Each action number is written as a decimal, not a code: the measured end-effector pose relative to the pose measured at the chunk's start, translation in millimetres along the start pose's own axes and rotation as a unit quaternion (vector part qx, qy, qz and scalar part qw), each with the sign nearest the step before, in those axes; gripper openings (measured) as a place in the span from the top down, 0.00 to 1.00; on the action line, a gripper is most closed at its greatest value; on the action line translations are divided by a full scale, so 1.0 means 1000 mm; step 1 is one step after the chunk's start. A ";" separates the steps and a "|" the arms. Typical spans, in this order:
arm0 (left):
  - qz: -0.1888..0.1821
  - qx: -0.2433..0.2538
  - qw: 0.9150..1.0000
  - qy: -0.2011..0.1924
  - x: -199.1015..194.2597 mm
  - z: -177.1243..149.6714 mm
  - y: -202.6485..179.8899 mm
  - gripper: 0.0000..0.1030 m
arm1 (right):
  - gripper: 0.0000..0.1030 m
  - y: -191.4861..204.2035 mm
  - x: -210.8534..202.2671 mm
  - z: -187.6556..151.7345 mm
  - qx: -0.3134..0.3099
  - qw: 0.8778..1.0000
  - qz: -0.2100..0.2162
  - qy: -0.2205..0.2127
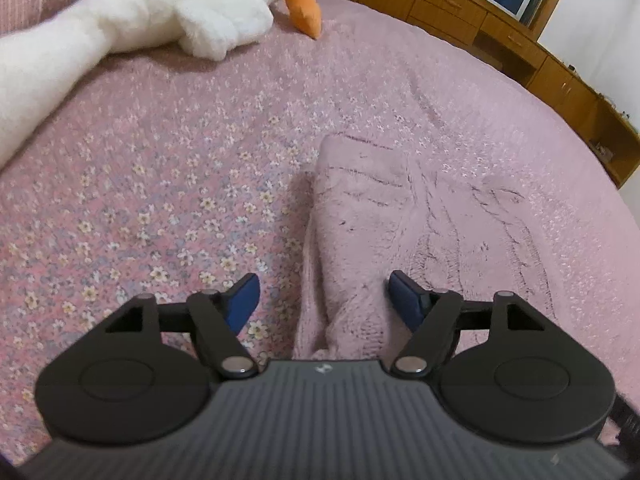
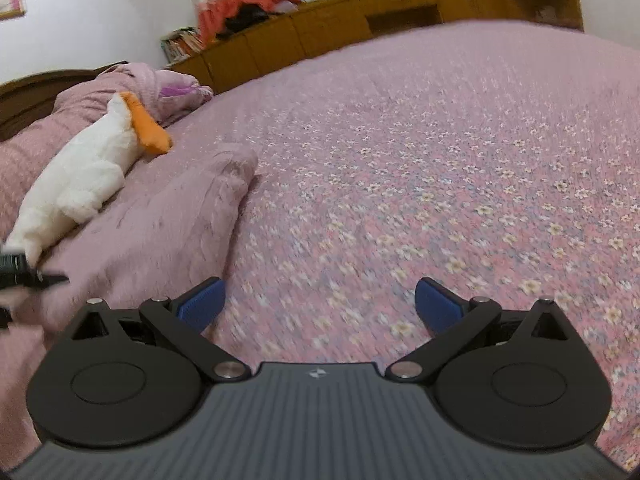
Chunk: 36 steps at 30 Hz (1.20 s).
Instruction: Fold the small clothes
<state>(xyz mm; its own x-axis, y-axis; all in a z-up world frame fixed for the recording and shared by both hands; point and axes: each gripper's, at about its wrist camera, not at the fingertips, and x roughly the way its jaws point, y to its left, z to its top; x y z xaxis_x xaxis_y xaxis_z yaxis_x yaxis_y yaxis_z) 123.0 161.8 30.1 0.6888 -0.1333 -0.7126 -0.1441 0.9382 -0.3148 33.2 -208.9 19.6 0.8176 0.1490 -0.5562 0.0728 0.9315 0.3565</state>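
A pale pink knitted garment (image 1: 380, 208) lies folded into a long strip on the floral pink bedspread (image 1: 160, 200). My left gripper (image 1: 322, 296) hangs just over its near end, open. The narrow end of the knit runs between the blue pads, and the left pad (image 1: 244, 298) stands apart from the cloth. In the right wrist view the same garment (image 2: 160, 232) lies to the left. My right gripper (image 2: 318, 304) is open over bare bedspread (image 2: 440, 200) beside it, with nothing between its fingers.
A white plush toy (image 1: 140, 12) with an orange beak (image 1: 304, 4) lies at the head of the bed, beside pink pillows (image 2: 80, 96). Low wooden cabinets (image 1: 500, 36) run along the far side of the bed under a window. Open bedspread stretches to the right of the garment.
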 end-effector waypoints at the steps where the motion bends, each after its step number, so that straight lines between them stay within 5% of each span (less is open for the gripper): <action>1: -0.007 -0.009 1.000 0.006 0.001 0.001 0.002 0.30 | 0.00 0.001 0.002 0.007 0.011 1.000 0.016 0.000; 5: -0.066 -0.063 0.995 0.043 0.010 0.003 0.015 0.30 | 0.00 0.009 0.020 0.029 0.055 0.994 0.095 0.018; 8: -0.128 -0.111 0.983 0.074 0.021 -0.002 0.019 0.30 | 0.00 0.015 0.047 0.034 0.095 0.981 0.154 0.063; 11: -0.145 -0.106 0.981 0.068 0.026 -0.008 0.014 0.30 | 0.00 0.026 0.074 0.028 0.106 0.974 0.169 0.102; 13: -0.152 -0.091 0.983 0.056 0.028 -0.013 0.010 0.31 | 0.00 0.038 0.079 0.025 0.090 0.978 0.169 0.084; 16: -0.167 -0.092 0.980 0.057 0.032 -0.015 0.010 0.41 | 0.01 0.051 0.092 0.025 0.100 0.967 0.210 0.103; 17: -0.175 -0.101 0.977 0.062 0.034 -0.015 0.012 0.44 | 0.05 0.055 0.093 0.024 0.104 0.968 0.206 0.101; 19: -0.188 -0.120 0.972 0.068 0.037 -0.015 0.017 0.48 | 0.34 0.059 0.096 0.026 0.103 0.973 0.183 0.095; 22: -0.204 -0.122 0.969 0.073 0.035 -0.015 0.020 0.53 | 0.43 0.052 0.097 0.029 0.127 0.969 0.188 0.098; 28: -0.208 -0.075 0.974 0.057 0.022 -0.012 -0.009 0.56 | 0.47 0.050 0.074 0.046 0.107 0.972 0.194 0.082; 36: -0.265 -0.060 0.960 0.067 0.022 -0.023 -0.054 0.57 | 0.48 0.019 0.019 0.074 0.093 0.977 0.186 0.053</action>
<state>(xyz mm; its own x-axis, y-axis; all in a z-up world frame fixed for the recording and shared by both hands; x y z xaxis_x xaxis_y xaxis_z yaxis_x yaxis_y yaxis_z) 129.6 100.9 16.7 0.5911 -0.6292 -0.5046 0.1154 0.6852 -0.7192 92.1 -213.4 71.2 0.7435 0.5088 -0.4339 -0.1075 0.7313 0.6735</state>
